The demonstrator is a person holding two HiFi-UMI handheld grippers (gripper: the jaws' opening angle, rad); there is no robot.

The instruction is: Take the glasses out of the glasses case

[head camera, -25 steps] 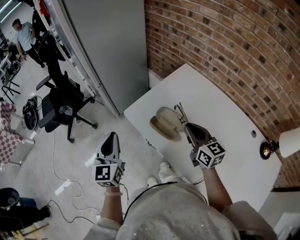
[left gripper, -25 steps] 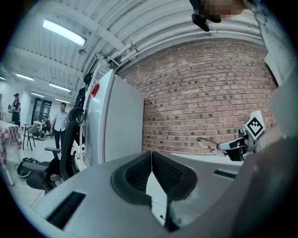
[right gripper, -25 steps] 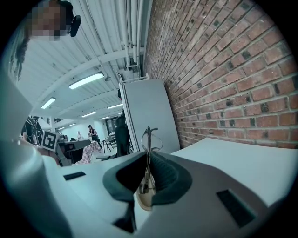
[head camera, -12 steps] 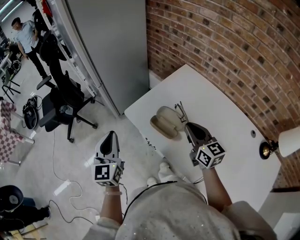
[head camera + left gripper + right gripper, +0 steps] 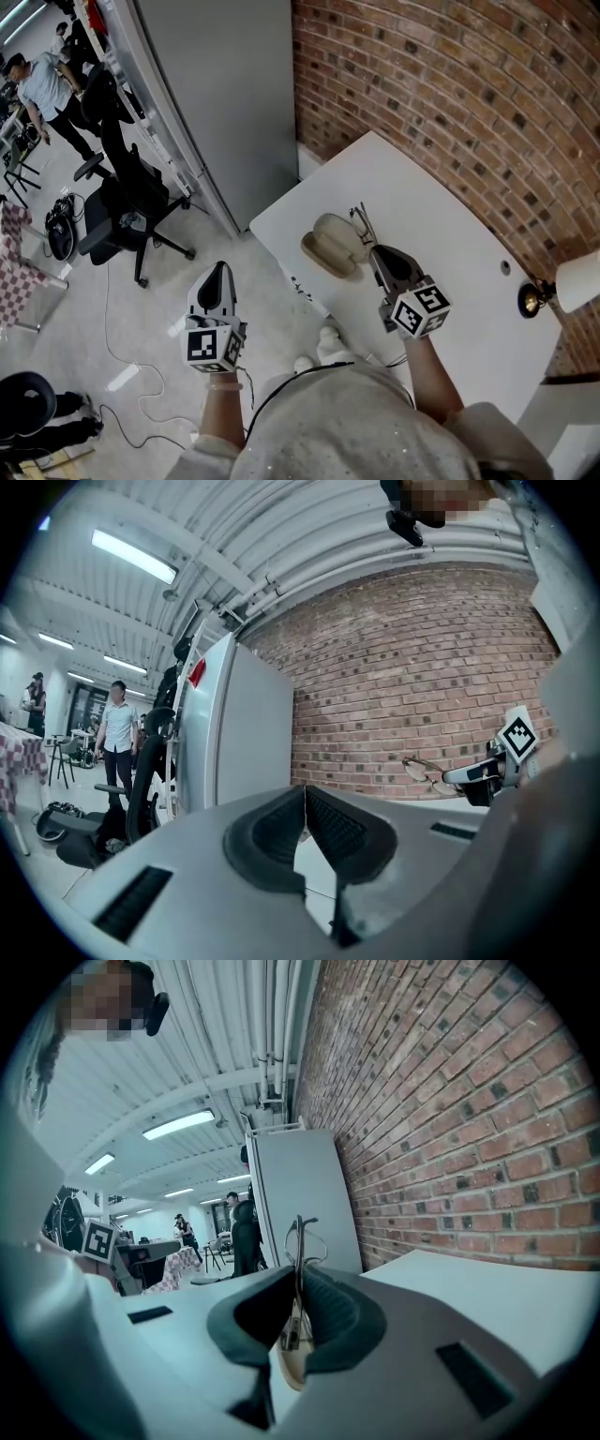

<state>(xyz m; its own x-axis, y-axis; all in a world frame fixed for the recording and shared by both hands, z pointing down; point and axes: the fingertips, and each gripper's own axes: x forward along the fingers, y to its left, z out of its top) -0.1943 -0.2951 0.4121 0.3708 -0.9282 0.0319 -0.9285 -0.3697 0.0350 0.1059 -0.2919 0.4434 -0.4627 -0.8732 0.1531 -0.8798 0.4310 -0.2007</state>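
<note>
An open beige glasses case (image 5: 330, 246) lies near the left edge of the white table (image 5: 441, 234). Thin wire-framed glasses (image 5: 360, 221) stick out past the case's far right side, and my right gripper (image 5: 373, 250) is shut on them. In the right gripper view the glasses (image 5: 300, 1237) stand on edge between the pads, with the case (image 5: 294, 1365) showing below them. My left gripper (image 5: 220, 270) hangs over the floor to the left of the table, shut with nothing in it. In the left gripper view its jaws (image 5: 305, 810) meet, and the glasses (image 5: 424, 770) show far off to the right.
A brick wall (image 5: 450, 84) runs behind the table and a grey cabinet (image 5: 225, 94) stands to its left. A lamp (image 5: 562, 286) sits at the table's right end. Office chairs (image 5: 131, 187), cables and a person (image 5: 37, 84) are on the floor at left.
Both grippers and the glasses have kept still. Only the person far back at the left has shifted.
</note>
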